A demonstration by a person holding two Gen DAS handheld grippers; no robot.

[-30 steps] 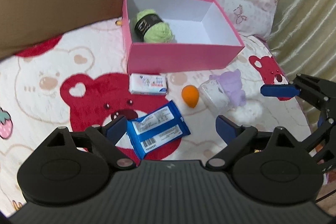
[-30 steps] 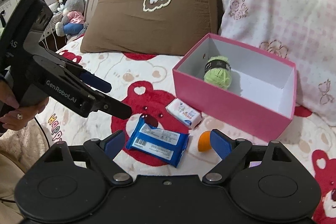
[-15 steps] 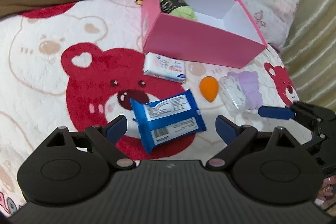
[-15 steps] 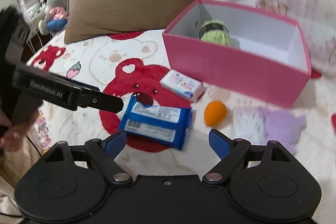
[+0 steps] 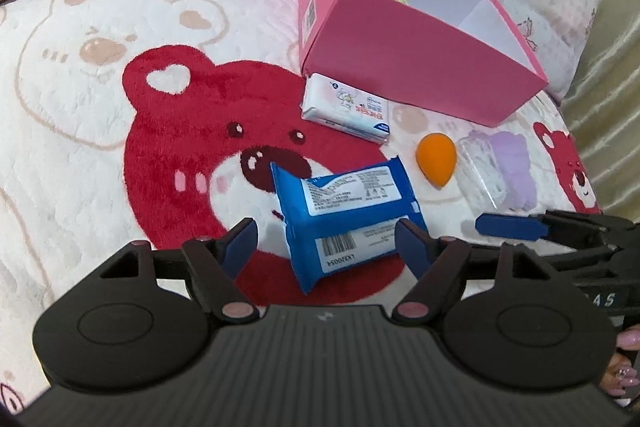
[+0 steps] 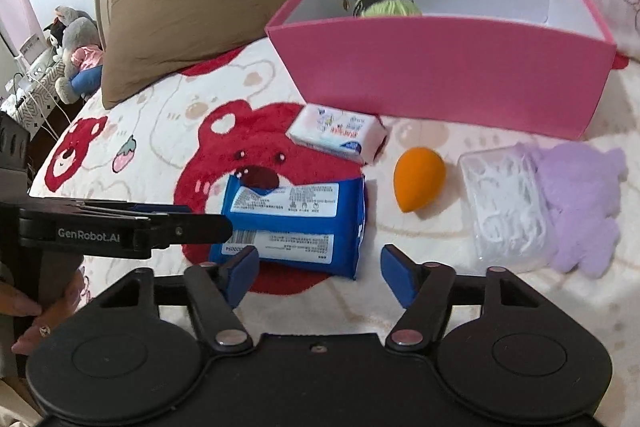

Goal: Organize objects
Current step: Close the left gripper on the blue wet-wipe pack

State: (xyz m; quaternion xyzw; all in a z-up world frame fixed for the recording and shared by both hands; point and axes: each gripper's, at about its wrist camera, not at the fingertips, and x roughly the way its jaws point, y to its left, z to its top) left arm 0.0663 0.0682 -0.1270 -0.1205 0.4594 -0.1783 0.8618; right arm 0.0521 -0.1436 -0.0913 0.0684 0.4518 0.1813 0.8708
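Left gripper: matte black body, ribbed top, two round discs, linkage arms with silver rivets, blue pads. Side plate reads "GenRobot.AI". Right gripper: same build. Hand has glossy pink nails. Other hand wears a ring.

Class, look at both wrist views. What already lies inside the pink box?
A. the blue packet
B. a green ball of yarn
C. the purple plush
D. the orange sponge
B: the green ball of yarn sits inside the pink box, while the orange sponge, blue packet and purple plush lie outside on the blanket.
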